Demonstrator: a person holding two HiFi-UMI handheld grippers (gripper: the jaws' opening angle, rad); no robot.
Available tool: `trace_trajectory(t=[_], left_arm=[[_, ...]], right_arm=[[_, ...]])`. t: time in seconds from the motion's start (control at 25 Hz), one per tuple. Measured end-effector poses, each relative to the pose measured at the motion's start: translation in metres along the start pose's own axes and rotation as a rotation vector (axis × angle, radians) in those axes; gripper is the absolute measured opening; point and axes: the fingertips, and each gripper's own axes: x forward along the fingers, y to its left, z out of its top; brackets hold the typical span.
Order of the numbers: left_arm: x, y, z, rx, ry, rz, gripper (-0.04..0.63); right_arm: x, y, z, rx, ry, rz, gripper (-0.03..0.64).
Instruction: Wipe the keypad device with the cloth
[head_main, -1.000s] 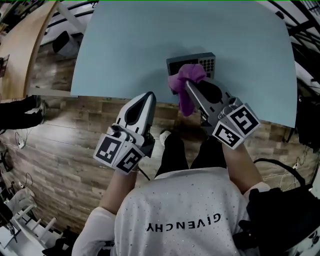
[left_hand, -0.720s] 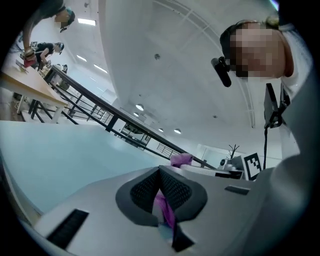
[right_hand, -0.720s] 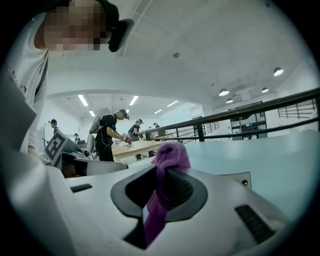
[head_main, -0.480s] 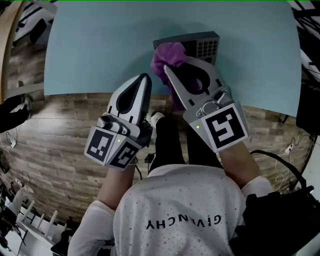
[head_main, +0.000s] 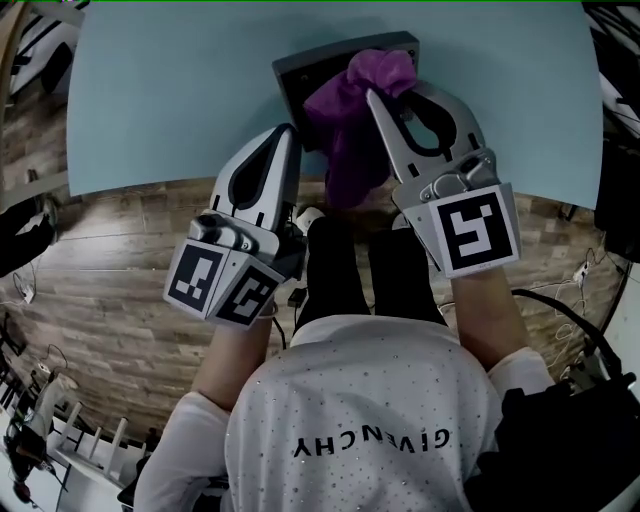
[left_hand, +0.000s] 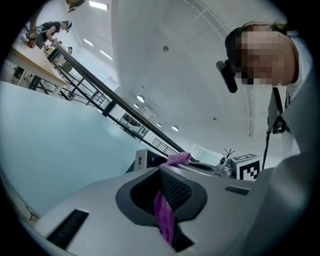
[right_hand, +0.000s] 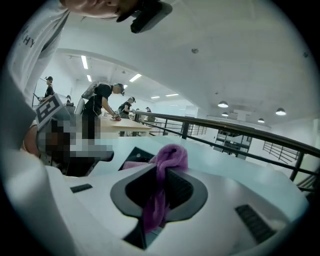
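The right gripper (head_main: 376, 100) is clamped on the purple cloth (head_main: 345, 140). The cloth is bunched over the keypad (head_main: 298, 72), which lies near the front edge of the table (head_main: 170, 90), and its tail hangs past that edge. The left gripper (head_main: 290, 135) sits just beside the keypad's near-left corner. Its jaws are drawn together, with a purple sliver showing through the slit between them. The 2 grippers lie side by side.

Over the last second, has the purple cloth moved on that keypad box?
Yes. The purple cloth has slid rightward across the keypad device, from its left half to its right end, hiding the keys.
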Motion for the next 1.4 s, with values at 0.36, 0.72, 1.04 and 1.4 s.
trace_trajectory(t=[0.36, 0.72, 1.04, 1.4], left_arm=[[0.003, -0.008, -0.009, -0.014, 0.020, -0.006, 0.006], [-0.008, 0.003, -0.012, -0.055, -0.007, 0.079, 0.006], [-0.025, 0.002, -0.001, -0.085, -0.032, 0.083, 0.006], [-0.036, 0.003, -0.016, -0.124, 0.000, 0.076, 0.006]], right_arm=[[-0.014, -0.049, -0.024, 0.001, 0.057, -0.128, 0.046], [-0.011, 0.023, 0.022, -0.005, -0.087, 0.069, 0.046], [0.011, 0.084, 0.004, -0.193, 0.031, 0.196, 0.046], [-0.001, 0.030, -0.018, -0.314, 0.132, 0.061, 0.046]])
